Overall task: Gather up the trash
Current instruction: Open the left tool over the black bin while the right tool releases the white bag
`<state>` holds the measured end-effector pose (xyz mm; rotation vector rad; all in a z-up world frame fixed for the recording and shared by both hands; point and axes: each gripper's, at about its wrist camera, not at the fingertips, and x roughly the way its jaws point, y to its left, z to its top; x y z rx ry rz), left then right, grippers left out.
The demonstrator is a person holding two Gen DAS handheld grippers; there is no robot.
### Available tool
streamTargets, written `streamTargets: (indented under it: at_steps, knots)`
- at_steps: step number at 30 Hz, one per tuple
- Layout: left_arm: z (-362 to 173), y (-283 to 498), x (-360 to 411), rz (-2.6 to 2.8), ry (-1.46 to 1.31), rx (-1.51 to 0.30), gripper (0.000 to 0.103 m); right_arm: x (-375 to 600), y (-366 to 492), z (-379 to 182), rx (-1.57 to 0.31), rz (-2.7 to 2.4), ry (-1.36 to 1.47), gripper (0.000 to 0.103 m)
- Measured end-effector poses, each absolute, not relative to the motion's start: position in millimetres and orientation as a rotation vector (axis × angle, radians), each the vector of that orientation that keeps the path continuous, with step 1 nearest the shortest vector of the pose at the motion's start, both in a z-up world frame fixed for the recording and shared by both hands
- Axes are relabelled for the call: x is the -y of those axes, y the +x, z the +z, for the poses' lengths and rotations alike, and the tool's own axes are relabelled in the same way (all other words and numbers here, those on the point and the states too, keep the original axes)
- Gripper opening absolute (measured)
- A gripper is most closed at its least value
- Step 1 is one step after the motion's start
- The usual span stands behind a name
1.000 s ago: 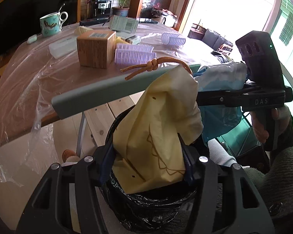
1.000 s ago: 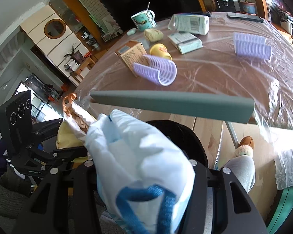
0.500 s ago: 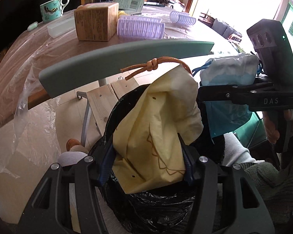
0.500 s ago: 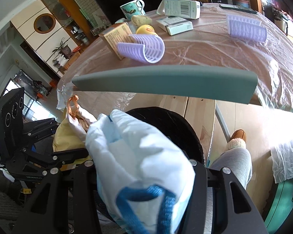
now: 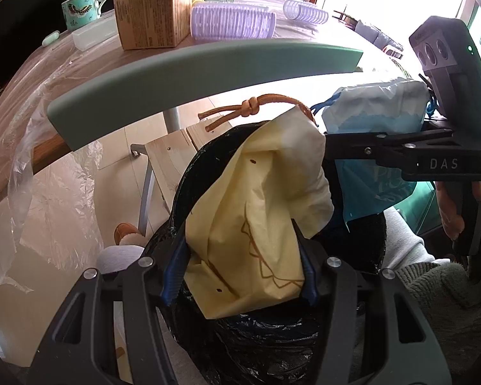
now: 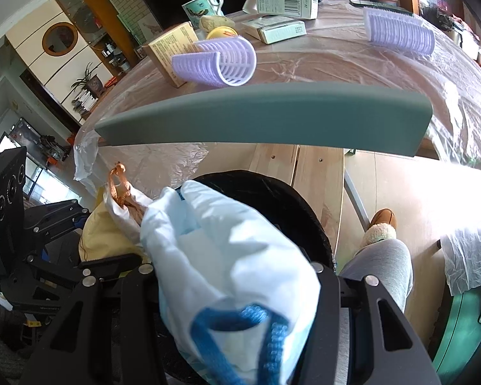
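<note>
Your left gripper (image 5: pixel 240 269) jaws clamp a crumpled yellow paper bag (image 5: pixel 256 218) over the black-lined trash bin (image 5: pixel 208 173). Beside it, your right gripper (image 6: pixel 237 292) jaws grip a white-and-blue plastic bag (image 6: pixel 227 256), below the plastic-covered desk (image 6: pixel 320 64).

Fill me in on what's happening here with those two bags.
A person holds a gripper in each hand over a bin lined with a black bag. The left gripper is shut on a yellow paper bag with a tan cord; the right gripper is shut on a white and blue bag. Neither bag is released yet. Boxes, purple rollers and a mug sit on the table.
</note>
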<state>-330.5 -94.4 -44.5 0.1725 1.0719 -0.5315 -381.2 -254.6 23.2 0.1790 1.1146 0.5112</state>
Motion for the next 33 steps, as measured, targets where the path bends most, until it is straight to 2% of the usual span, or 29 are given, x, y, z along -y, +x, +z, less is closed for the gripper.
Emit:
streamTargets:
  at_steps: [33]
  knots:
    - [-46.3, -329.9, 98.6, -0.531, 0.189, -1.073, 0.058, 253.8, -374.0, 13.9, -1.129, 0.487, 0.186, 0.049]
